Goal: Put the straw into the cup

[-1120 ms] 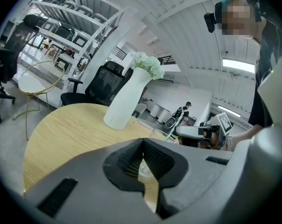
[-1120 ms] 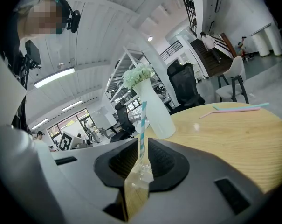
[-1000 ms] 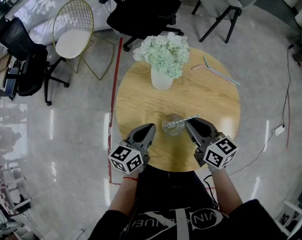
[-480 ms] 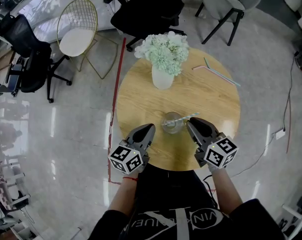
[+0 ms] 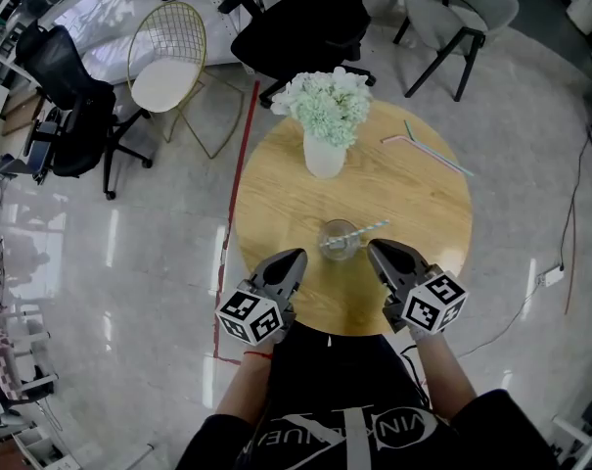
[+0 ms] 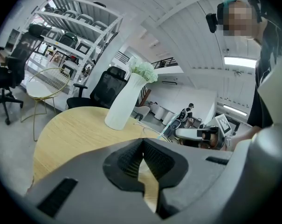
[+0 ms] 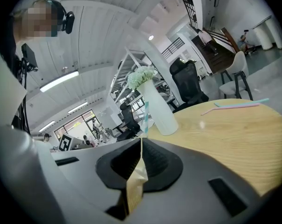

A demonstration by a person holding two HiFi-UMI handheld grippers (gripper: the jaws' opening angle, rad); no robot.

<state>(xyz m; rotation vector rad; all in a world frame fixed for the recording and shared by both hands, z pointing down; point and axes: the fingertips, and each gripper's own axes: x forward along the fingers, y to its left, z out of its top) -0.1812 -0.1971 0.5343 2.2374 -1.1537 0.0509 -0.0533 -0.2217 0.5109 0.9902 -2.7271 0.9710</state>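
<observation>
A clear glass cup [image 5: 339, 241] stands near the front of the round wooden table [image 5: 276, 199]. A pale striped straw [image 5: 365, 230] leans in it, its top tilted to the right. My left gripper [image 5: 296, 257] sits just left of the cup, shut and empty. Just right of the cup is my right gripper [image 5: 374, 248], also shut with nothing in it. In the left gripper view the shut gripper [image 6: 141, 142] points toward the straw [image 6: 170, 127]. The right gripper view has the straw [image 7: 146, 117] rising just beyond the closed right gripper [image 7: 141, 140].
A white vase of pale flowers [image 5: 326, 123] stands at the table's back. Two more straws [image 5: 425, 141] lie at the back right. Office chairs [image 5: 305, 13] and a gold wire chair [image 5: 166, 59] ring the table; a red floor line [image 5: 239, 179] runs on the left.
The head view has shifted slightly. Both grippers stay shut on either side of the cup, the right one drawn a little back from the straw's top.
</observation>
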